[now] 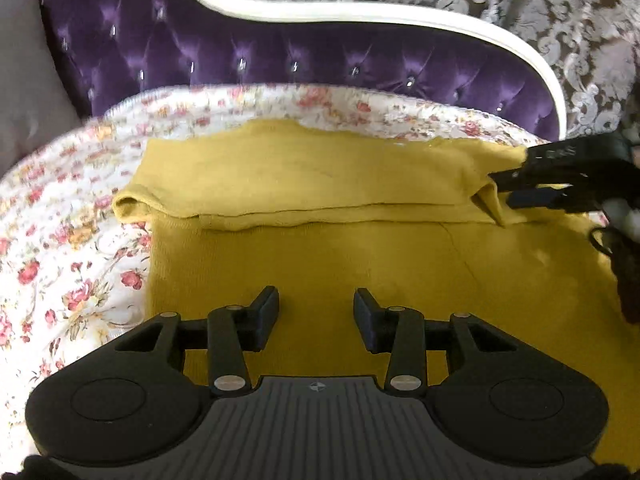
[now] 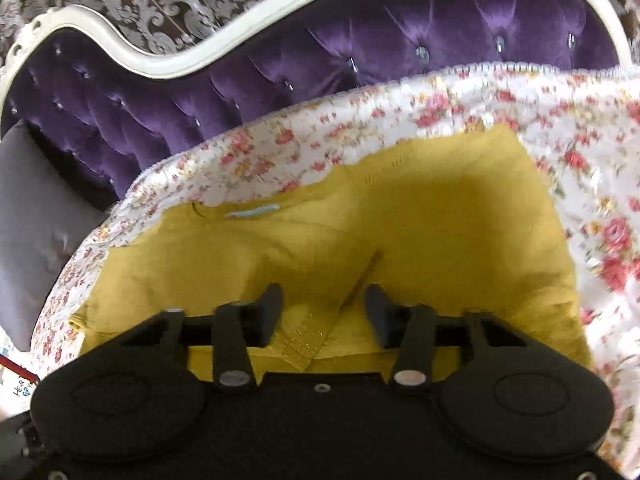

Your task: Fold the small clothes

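One mustard garment [image 1: 360, 264] lies under two hand-held grippers, left [image 1: 316, 306] and right [image 2: 325, 304], both parted, gripping nothing.

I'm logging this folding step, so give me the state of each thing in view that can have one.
Yellow garment: spread flat on the floral cover, far part folded over toward the camera.
Left claw: open above the garment, nothing between its fingers.
Right claw: jaws apart, a fold of garment between the fingers; grip unclear.
Floral cover: spread over the seat.
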Demonstrator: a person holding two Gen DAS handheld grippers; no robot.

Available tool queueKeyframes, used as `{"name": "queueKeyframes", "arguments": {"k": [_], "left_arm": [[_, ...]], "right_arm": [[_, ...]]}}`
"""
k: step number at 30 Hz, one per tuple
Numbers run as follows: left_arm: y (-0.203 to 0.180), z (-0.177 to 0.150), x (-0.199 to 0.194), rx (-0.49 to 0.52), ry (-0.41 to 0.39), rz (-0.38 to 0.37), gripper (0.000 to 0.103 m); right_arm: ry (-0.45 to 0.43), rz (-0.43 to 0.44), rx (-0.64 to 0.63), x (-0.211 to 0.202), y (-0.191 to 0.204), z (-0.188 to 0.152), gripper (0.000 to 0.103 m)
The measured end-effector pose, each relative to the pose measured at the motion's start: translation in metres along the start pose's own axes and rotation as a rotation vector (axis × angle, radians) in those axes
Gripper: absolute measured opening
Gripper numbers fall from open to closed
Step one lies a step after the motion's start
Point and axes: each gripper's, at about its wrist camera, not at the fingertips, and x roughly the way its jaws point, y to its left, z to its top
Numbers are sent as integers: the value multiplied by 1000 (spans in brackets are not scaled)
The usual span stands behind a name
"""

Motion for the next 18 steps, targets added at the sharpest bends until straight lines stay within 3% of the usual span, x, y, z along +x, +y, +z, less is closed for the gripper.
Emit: {"name": "queueKeyframes", "arguments": {"k": [2,4,5,8,11,18], "left_arm": [[-3,2,0,13,3,15,42],[-3,3,1,9,4,7,45],[-2,2,0,3,3,1,45],[2,0,0,-24,-2,-20,45],[3,-2,-1,-42,-5,-31,45],[0,-2,0,-32,-3,-22,45]], "right_arm": [[-8,-20,-14,4,3,-1,42],[-17,-41,-50,5,9,-1,16],[-17,-31,-61,6,12,0,11],[-61,-10,-115,-8,25,8,10],[-162,-27,-192,-36,36,22,10],[-209,-214,-229,-51,9,49,10]]}}
